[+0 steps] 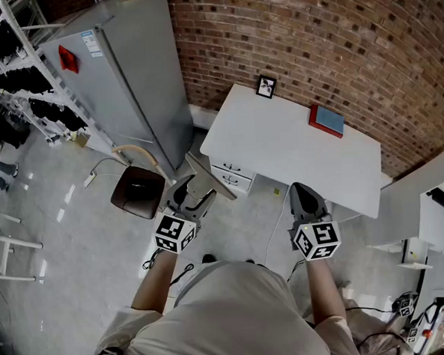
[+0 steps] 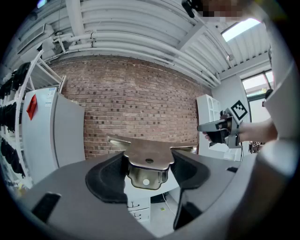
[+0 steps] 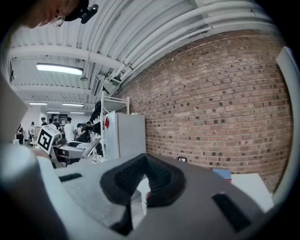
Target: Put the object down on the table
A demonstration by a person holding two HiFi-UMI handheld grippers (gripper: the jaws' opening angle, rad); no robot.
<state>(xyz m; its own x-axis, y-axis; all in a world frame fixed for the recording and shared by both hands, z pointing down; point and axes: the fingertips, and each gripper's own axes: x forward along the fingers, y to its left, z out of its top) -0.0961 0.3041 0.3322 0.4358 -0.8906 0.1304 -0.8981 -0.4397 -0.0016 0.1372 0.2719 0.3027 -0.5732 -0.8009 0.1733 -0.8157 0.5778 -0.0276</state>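
The left gripper (image 1: 196, 195) (image 2: 148, 174) is gripping a shiny flat metal plate (image 1: 211, 178) (image 2: 148, 157). At its 3 o'clock, the right gripper (image 1: 306, 198) (image 3: 143, 186) is hanging clenched, empty. A white rectangular table (image 1: 295, 150) is sitting at 1 o'clock.

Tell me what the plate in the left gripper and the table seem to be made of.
Metal plate: looks like sheet steel, judging by its dull grey sheen, thin bent edges and a drilled hole; the alloy is uncertain.
Table: smooth matte white top, probably painted or laminated board; the core is hidden.
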